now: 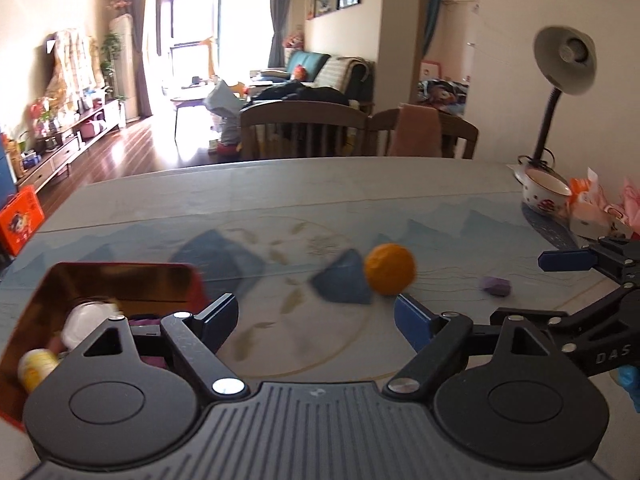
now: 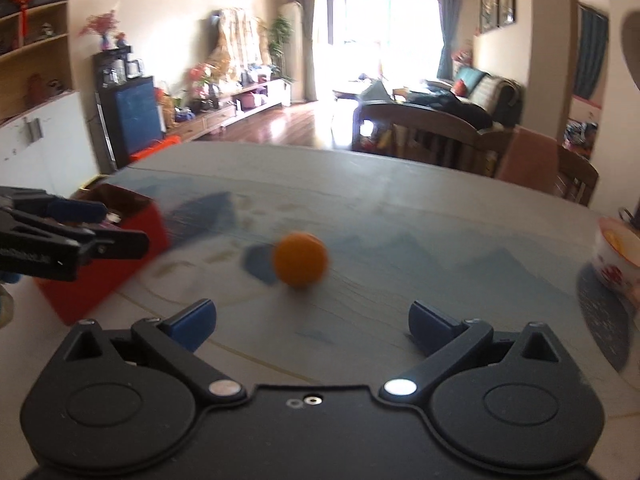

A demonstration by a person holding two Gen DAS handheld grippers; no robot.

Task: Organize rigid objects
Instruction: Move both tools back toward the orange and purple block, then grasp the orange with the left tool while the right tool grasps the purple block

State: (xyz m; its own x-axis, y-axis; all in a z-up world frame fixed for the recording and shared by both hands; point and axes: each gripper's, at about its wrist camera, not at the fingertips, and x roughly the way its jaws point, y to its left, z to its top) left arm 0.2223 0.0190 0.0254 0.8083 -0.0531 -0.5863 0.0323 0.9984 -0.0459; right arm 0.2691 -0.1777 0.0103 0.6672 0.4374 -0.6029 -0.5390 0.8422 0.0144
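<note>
An orange ball (image 1: pixel 390 269) lies on the table's blue-printed cloth, blurred, just beyond my left gripper (image 1: pixel 316 312). That gripper is open and holds nothing. The ball (image 2: pixel 300 260) also lies ahead of my right gripper (image 2: pixel 312 316), which stands wide open and empty. At the left a red box (image 1: pixel 192 280) with a gold inside holds a white object (image 1: pixel 86 322), a yellow-and-white bottle (image 1: pixel 36 368) and something purple. A small purple object (image 1: pixel 497 285) rests to the ball's right. The right gripper's blue pad (image 1: pixel 568 261) reaches in beyond it. My left gripper (image 2: pixel 126 227) hovers over the red box (image 2: pixel 100 288).
A patterned bowl (image 1: pixel 546 196) sits on a dark round mat (image 2: pixel 600 320) at the table's right, beside packets (image 1: pixel 592 208) and a desk lamp (image 1: pixel 564 64). Wooden chairs (image 1: pixel 304 128) stand along the far edge.
</note>
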